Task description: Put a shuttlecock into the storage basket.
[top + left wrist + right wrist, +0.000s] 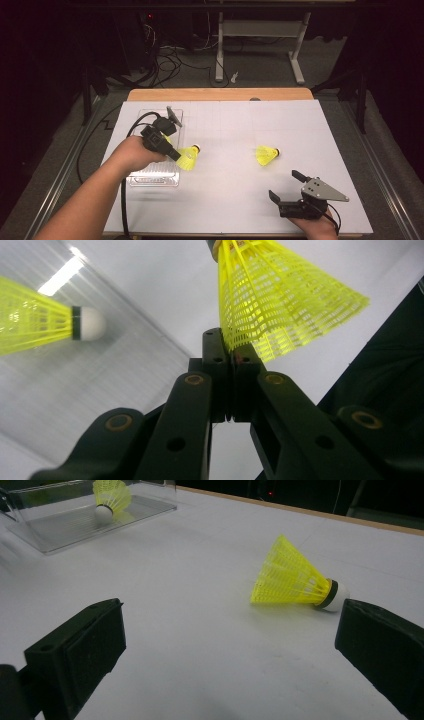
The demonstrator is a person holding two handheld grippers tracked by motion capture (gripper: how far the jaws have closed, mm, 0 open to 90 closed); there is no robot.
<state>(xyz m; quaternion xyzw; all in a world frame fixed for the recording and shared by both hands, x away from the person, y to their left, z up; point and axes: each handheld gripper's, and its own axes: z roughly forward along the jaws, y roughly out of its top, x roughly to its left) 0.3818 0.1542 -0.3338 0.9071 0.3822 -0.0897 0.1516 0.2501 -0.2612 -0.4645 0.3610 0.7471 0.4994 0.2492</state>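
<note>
My left gripper [174,154] [230,347] is shut on the skirt rim of a yellow shuttlecock [189,158] [280,305], held just right of a clear plastic tray [150,178], white cork pointing away. A second yellow shuttlecock [35,320] [111,496] lies inside the tray [60,527]. A third shuttlecock [266,155] [295,580] lies on its side on the white table, right of centre. My right gripper [286,185] [230,645] stands open near the front right edge, pointed at that third shuttlecock and a short way from it, nothing between its jaws.
The white table top [225,125] stretches behind and between the shuttlecocks. A black cable [125,210] trails from the left gripper along the forearm. Dark floor, cables and a desk frame [260,30] lie beyond the far edge.
</note>
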